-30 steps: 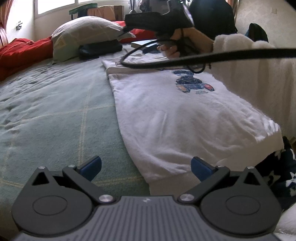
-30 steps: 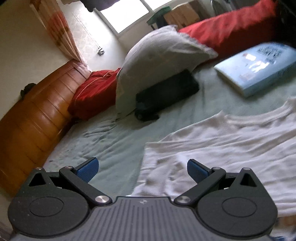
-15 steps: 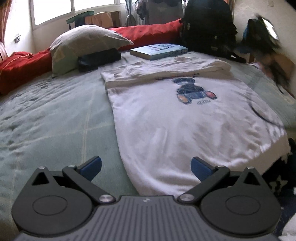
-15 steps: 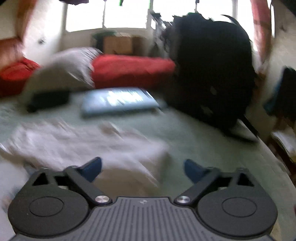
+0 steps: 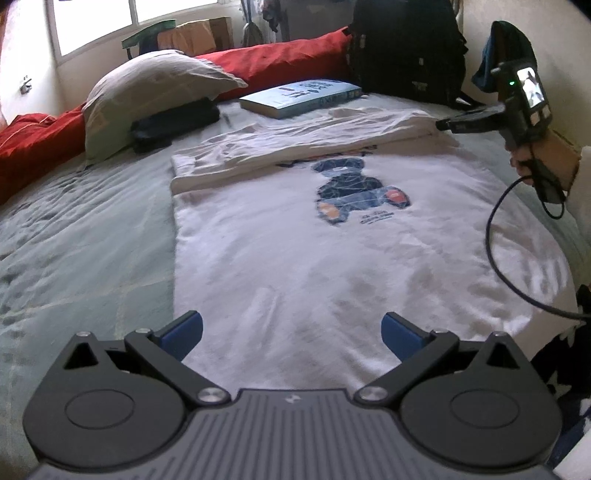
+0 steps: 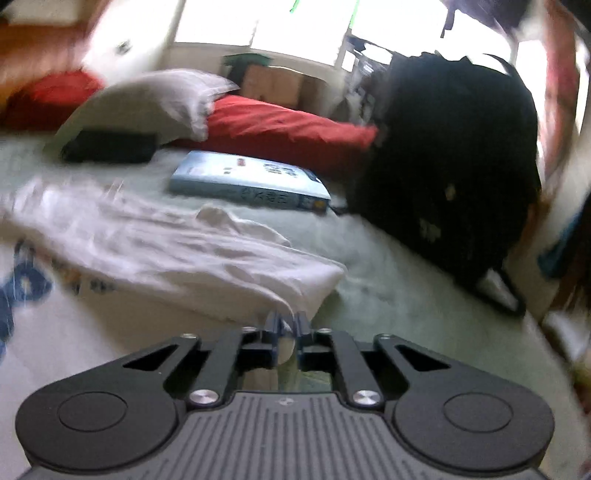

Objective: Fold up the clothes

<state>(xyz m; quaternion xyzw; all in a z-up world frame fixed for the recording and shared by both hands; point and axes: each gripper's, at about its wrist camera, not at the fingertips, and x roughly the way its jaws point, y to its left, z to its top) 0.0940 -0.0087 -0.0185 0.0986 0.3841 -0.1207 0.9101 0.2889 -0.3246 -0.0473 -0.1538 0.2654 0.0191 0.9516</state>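
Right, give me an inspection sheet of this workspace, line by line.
Surface: bed with green quilt, rumpled.
Job's things: white sweatshirt lies flat, its top part folded over.
Clutter: blue book, pillow, black backpack, red bolster.
Grippers: left gripper open over the hem; right gripper shut on the sweatshirt's folded corner.
Cables: black cable hangs from the right gripper.
Surroundings: window, boxes beneath.

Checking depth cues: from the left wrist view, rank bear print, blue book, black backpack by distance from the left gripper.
From the left gripper:
1. Bear print, mid-shirt, slightly right.
2. Blue book, beyond the shirt's folded top.
3. Black backpack, far right, behind the book.
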